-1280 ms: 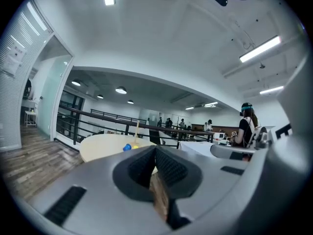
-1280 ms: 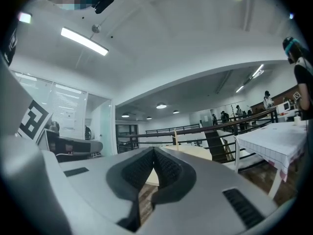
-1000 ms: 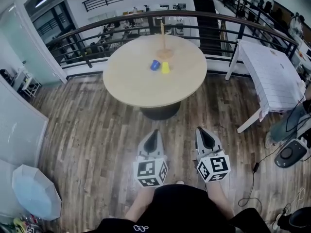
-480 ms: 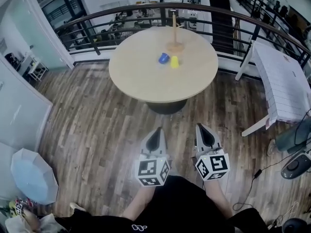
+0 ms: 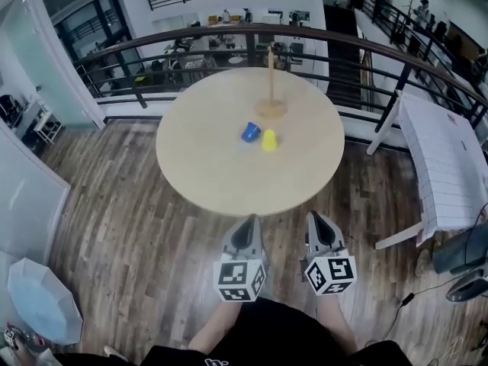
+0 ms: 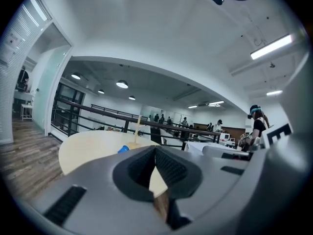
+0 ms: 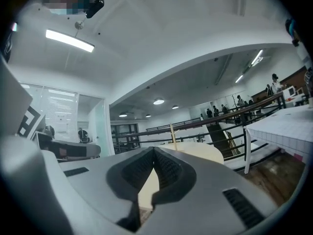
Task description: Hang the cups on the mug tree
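Observation:
A blue cup (image 5: pixel 250 132) and a yellow cup (image 5: pixel 269 140) sit side by side near the middle of the round wooden table (image 5: pixel 198 166). Behind them stands the wooden mug tree (image 5: pixel 271 90), a thin post on a round base. My left gripper (image 5: pixel 246 228) and right gripper (image 5: pixel 318 225) hang side by side at the table's near edge, both shut with nothing between the jaws. In the left gripper view the blue cup (image 6: pixel 123 149) and the mug tree (image 6: pixel 137 127) show beyond the jaws. The right gripper view shows the mug tree (image 7: pixel 171 132) on the table.
A dark railing (image 5: pixel 320 40) curves behind the table. A white table (image 5: pixel 450 166) stands to the right, with cables and a dark device on the floor beside it. A pale umbrella-like object (image 5: pixel 38 300) lies on the wooden floor at lower left.
The table has come closer, its near edge now just ahead of both grippers. The grippers keep their place side by side, still shut.

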Available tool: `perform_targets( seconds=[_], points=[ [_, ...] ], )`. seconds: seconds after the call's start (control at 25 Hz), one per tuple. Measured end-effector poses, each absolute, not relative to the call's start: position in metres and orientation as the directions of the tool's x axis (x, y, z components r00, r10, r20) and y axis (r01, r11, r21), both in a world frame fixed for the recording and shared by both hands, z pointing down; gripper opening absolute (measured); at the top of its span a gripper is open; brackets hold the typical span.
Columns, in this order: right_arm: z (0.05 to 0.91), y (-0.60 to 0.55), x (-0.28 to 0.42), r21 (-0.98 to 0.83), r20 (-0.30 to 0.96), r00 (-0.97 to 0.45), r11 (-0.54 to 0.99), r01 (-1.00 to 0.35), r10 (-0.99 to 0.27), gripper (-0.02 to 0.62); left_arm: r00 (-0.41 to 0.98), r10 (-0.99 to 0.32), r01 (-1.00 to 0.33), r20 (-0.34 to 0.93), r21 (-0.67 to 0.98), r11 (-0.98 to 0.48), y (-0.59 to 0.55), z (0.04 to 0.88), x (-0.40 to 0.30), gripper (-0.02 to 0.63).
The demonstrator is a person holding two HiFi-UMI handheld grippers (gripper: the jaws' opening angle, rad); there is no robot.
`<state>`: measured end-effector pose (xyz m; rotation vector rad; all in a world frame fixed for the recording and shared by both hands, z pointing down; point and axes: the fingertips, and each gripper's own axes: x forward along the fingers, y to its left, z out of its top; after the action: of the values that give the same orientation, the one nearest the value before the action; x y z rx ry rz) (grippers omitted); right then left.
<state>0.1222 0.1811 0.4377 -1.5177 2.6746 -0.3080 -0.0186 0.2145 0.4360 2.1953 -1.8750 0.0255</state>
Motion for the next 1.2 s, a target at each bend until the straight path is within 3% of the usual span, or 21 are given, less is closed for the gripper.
perform_targets(
  seconds=[0.2, 0.48, 0.68, 0.96, 1.2],
  points=[
    [0.443, 0.086, 0.083, -0.208, 0.095, -0.547, 0.521, -0.828, -0.832, 0.009, 0.177, -0.957, -0.972, 0.231, 0.196, -0.132, 0.119, 0.444, -0.047, 0.012],
    [0.408, -0.028, 0.057, -0.140, 0.059, -0.525, 0.514, -0.846, -0.849, 0.009, 0.204, -0.955, -0.966, 0.218, 0.203, -0.160, 0.005, 0.426, -0.078, 0.012],
    [0.427, -0.061, 0.052, -0.139, 0.128, -0.533, 0.517, -0.844, -0.836, 0.009, 0.206, -0.949, -0.960, 0.237, 0.234, -0.150, -0.034, 0.430, -0.078, 0.012],
    [0.409, -0.103, 0.038, -0.106, 0.080, -0.581, 0.572, -0.813, -0.810, 0.009, 0.163, -0.964, -0.968, 0.212, 0.224, -0.114, -0.064, 0.424, -0.088, 0.012],
    [0.423, -0.132, 0.043, -0.129, 0.127, -0.599, 0.585, -0.801, -0.791, 0.009, 0.159, -0.957, -0.968, 0.243, 0.230, -0.102, -0.093, 0.428, -0.076, 0.012]
  ],
)
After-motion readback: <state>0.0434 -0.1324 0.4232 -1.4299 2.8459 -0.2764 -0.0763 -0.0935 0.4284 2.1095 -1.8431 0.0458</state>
